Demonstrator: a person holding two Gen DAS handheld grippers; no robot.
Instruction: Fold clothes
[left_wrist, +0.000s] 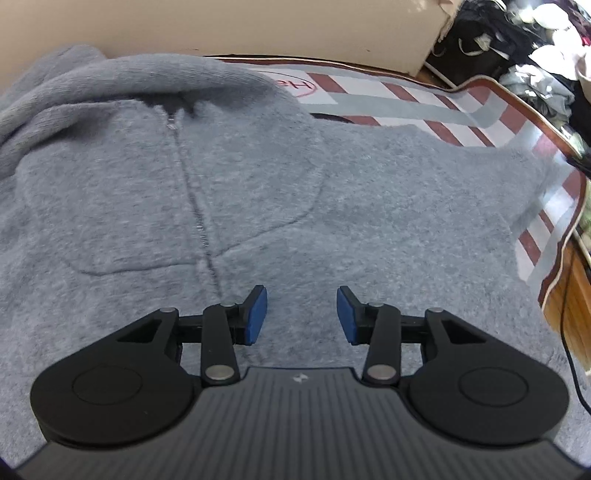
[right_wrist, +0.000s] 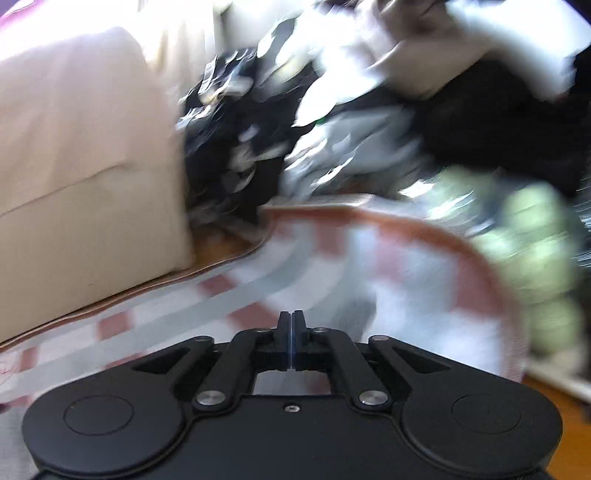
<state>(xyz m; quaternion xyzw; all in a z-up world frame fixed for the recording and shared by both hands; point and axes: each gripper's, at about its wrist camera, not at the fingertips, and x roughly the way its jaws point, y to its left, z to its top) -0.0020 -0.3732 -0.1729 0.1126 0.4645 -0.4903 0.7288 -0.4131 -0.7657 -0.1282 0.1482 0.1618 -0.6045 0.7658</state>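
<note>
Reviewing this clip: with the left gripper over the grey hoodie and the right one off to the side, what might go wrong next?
1. The left gripper is open over thick fleece on the hoodie; closing here may pinch several layers at once.
2. The zipper runs just beside it and could snag a finger.
3. The right gripper is shut, and its view is motion-blurred toward the clothes pile, so it may be slow to help.

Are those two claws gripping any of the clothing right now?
No, nothing is held. The left claw is open above the gray hoodie, fabric showing between its blue pads. The right claw is shut, empty, over the striped rug.
</note>
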